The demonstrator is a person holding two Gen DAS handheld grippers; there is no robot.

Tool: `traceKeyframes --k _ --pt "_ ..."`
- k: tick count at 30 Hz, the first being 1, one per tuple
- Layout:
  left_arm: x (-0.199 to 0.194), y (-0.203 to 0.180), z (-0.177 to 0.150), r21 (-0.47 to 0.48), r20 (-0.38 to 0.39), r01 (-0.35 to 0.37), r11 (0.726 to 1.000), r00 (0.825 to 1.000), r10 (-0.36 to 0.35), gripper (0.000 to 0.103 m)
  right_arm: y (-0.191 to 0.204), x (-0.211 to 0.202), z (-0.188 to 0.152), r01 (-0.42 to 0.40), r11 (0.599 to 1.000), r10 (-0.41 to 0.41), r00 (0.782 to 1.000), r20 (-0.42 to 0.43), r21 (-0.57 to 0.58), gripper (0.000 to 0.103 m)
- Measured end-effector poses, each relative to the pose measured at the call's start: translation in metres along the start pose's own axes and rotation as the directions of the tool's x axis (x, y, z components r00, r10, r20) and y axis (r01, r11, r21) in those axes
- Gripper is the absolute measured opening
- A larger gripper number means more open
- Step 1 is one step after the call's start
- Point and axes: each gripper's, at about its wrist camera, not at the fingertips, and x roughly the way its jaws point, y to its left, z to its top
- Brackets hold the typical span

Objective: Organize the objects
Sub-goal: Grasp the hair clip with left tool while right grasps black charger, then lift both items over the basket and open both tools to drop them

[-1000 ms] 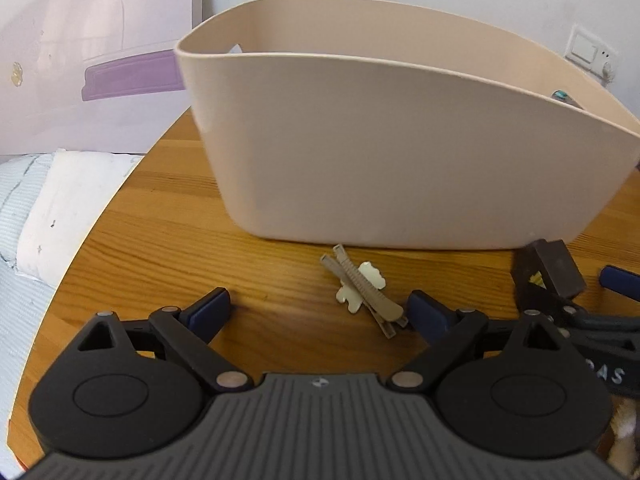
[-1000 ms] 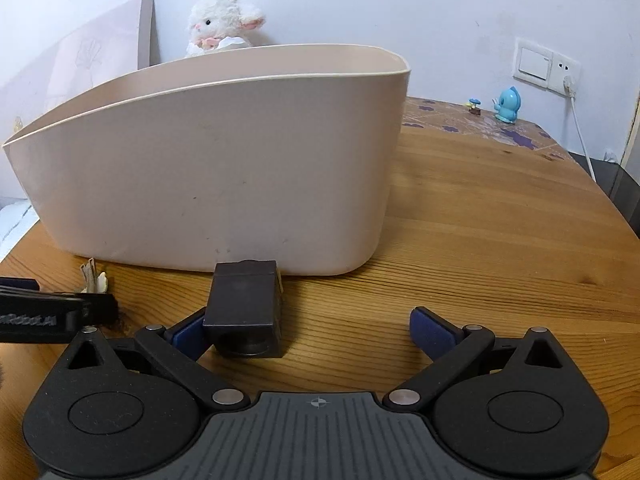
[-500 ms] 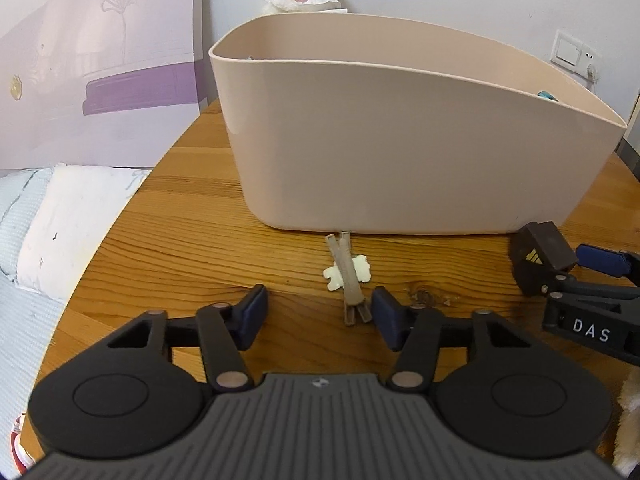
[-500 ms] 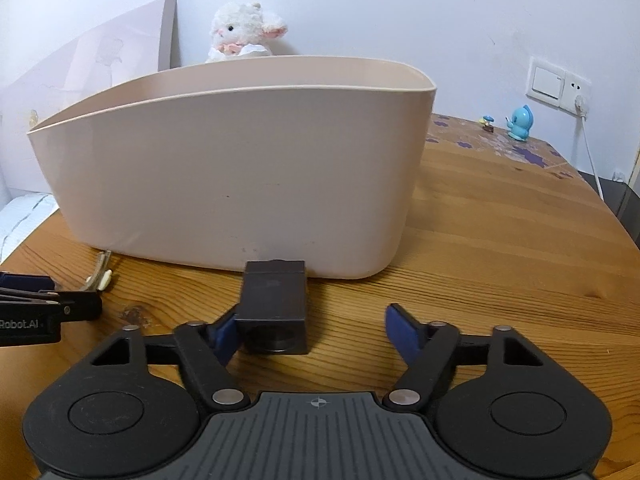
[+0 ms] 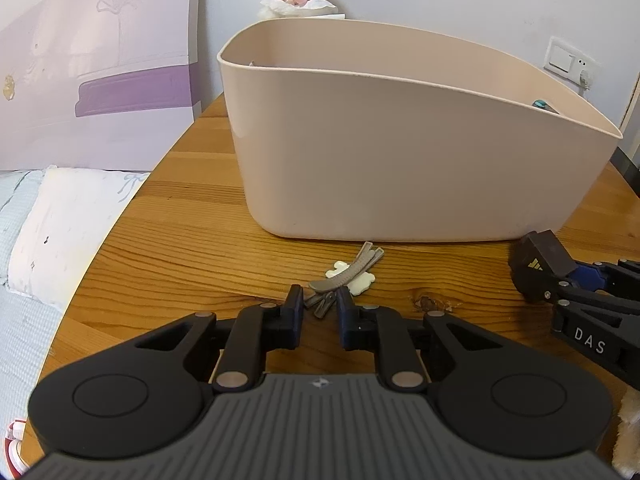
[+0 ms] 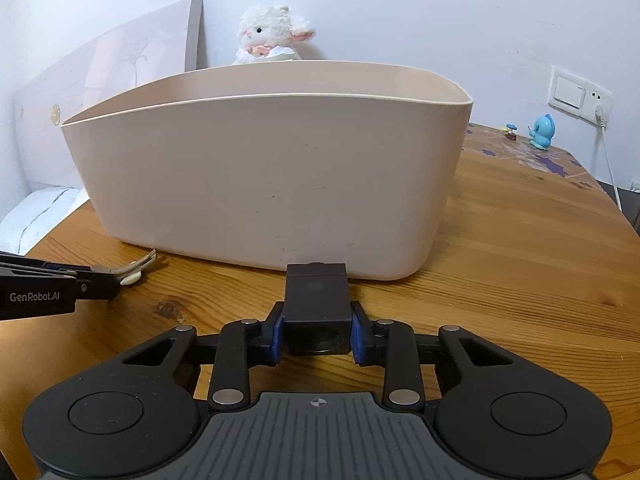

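Observation:
A tall beige bin (image 5: 400, 168) stands on the wooden table (image 5: 192, 248); it also shows in the right wrist view (image 6: 272, 184). A grey hair clip with a cream flower (image 5: 348, 274) lies in front of it. My left gripper (image 5: 319, 306) is shut on the clip's near end, low at the table. The clip (image 6: 128, 270) shows in the right wrist view too. My right gripper (image 6: 317, 330) is shut on a dark square box (image 6: 316, 304), which also shows in the left wrist view (image 5: 540, 266). The bin's contents are mostly hidden.
A plush lamb (image 6: 272, 34) sits behind the bin by the wall. A lilac canvas (image 5: 100, 80) leans at the left. A white pillow (image 5: 60, 224) lies past the table's left edge. A blue figurine (image 6: 542, 132) and wall socket (image 6: 580, 94) are at far right.
Both grippers have closed: the left on the hair clip's end, the right on the dark box. Both have drawn back a little from the bin.

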Motion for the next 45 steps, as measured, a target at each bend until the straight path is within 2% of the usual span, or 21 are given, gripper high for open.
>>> traceKeyframes --k 4,8,10,11,12,13,16,20,23,26,30,32,33,34,35,36,45 --pt "0.002 -0.003 0.001 0.039 0.006 -0.009 0.999 1.000 0.009 0.026 0.000 0.000 0.000 0.000 1.000 0.000 1.000 0.000 0.000 0.029" --pt "0.007 -0.008 0.004 0.093 0.024 -0.016 0.996 1.000 0.014 0.027 0.000 0.000 0.000 0.000 1.000 0.000 1.000 0.000 0.000 0.029" --pt "0.010 -0.008 0.006 0.108 0.027 -0.017 0.994 1.000 0.014 0.038 0.000 0.000 0.000 0.001 1.000 -0.001 1.000 0.001 -0.002 0.034" --pt "0.011 -0.009 0.007 0.117 0.028 -0.017 0.993 1.000 0.014 0.057 0.000 -0.001 0.001 0.002 1.000 -0.002 1.000 0.001 -0.002 0.036" --pt "0.012 -0.009 0.007 0.128 0.030 -0.014 0.992 0.999 0.011 0.069 -0.001 -0.001 0.001 -0.001 1.000 0.001 1.000 0.001 -0.002 0.037" --pt "0.013 -0.009 0.006 0.142 0.036 -0.010 0.990 0.999 0.004 0.072 -0.001 -0.001 0.000 -0.001 1.000 0.001 1.000 0.002 -0.001 0.038" --pt "0.012 -0.011 0.003 0.179 0.052 -0.002 0.984 0.999 -0.008 0.074 -0.002 -0.001 0.000 -0.001 1.000 0.001 1.000 0.006 0.001 0.039" --pt "0.012 -0.011 -0.002 0.182 0.043 0.065 0.981 0.996 -0.074 0.078 -0.001 -0.003 -0.003 0.003 1.000 -0.003 1.000 0.009 -0.002 0.040" --pt "0.016 -0.016 -0.003 0.195 0.053 0.069 0.978 0.995 -0.081 0.080 -0.001 -0.002 -0.002 0.003 1.000 -0.003 1.000 0.009 -0.004 0.040" --pt "0.022 -0.020 0.002 0.187 0.047 0.092 0.978 0.994 -0.103 0.077 -0.001 -0.003 -0.002 0.003 1.000 -0.003 1.000 0.009 -0.002 0.040" --pt "0.023 -0.024 0.005 0.191 0.044 0.137 0.972 0.988 -0.148 0.046 0.000 -0.003 -0.003 0.002 1.000 -0.002 1.000 0.008 -0.004 0.039" --pt "0.022 -0.025 0.003 0.196 0.049 0.151 0.969 0.985 -0.164 0.033 0.000 -0.003 -0.003 0.002 1.000 -0.002 1.000 0.008 -0.002 0.038" --pt "0.021 -0.025 0.002 0.194 0.050 0.156 0.968 0.984 -0.169 0.030 0.001 -0.003 -0.002 0.001 1.000 -0.001 1.000 0.008 -0.002 0.038" --pt "0.021 -0.025 0.002 0.192 0.052 0.156 0.969 0.984 -0.168 0.030 0.001 -0.003 -0.002 0.002 1.000 -0.002 1.000 0.008 -0.002 0.037" --pt "0.021 -0.025 0.001 0.192 0.056 0.154 0.969 0.984 -0.168 0.030 0.001 -0.004 -0.002 0.000 1.000 0.000 1.000 0.007 -0.004 0.031" --pt "0.020 -0.026 0.000 0.192 0.060 0.153 0.969 0.984 -0.167 0.029 0.002 -0.004 -0.003 -0.001 1.000 0.001 1.000 0.004 -0.008 0.029" --pt "0.010 -0.019 -0.004 0.152 0.072 0.120 0.981 0.989 -0.132 0.028 0.003 -0.010 0.001 -0.019 1.000 0.020 1.000 0.007 -0.023 0.029"
